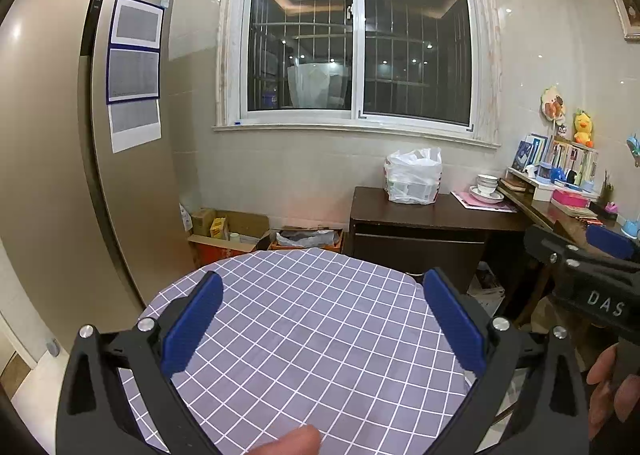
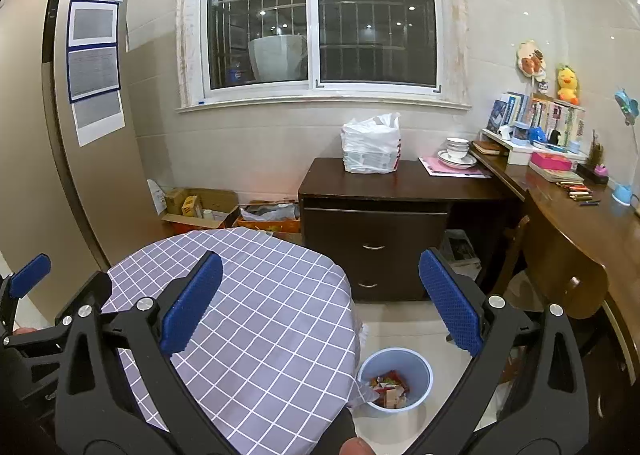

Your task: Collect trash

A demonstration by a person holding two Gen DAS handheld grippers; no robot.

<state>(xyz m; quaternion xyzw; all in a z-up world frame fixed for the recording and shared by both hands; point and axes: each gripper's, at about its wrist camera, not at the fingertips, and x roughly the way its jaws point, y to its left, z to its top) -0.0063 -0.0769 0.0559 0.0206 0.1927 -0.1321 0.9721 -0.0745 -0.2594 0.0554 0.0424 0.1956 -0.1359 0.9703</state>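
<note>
A round table with a grey checked cloth [image 1: 312, 335] fills the lower part of both views [image 2: 256, 315]. My left gripper [image 1: 322, 319] is open and empty above the cloth. My right gripper [image 2: 320, 303] is open and empty over the table's right edge. A light blue bin [image 2: 424, 365] stands on the floor right of the table, below the right gripper. It holds several crumpled wrappers and paper scraps [image 2: 390, 389]. No trash shows on the cloth. The right gripper's body also shows at the right of the left wrist view [image 1: 592, 279].
A dark wooden cabinet [image 2: 376, 239] with a white plastic bag [image 2: 370, 145] stands behind the table. A wooden desk [image 2: 580, 211] with books and bowls runs along the right wall. A fridge [image 1: 80, 135] is at the left. Cardboard boxes [image 2: 208, 207] sit on the floor.
</note>
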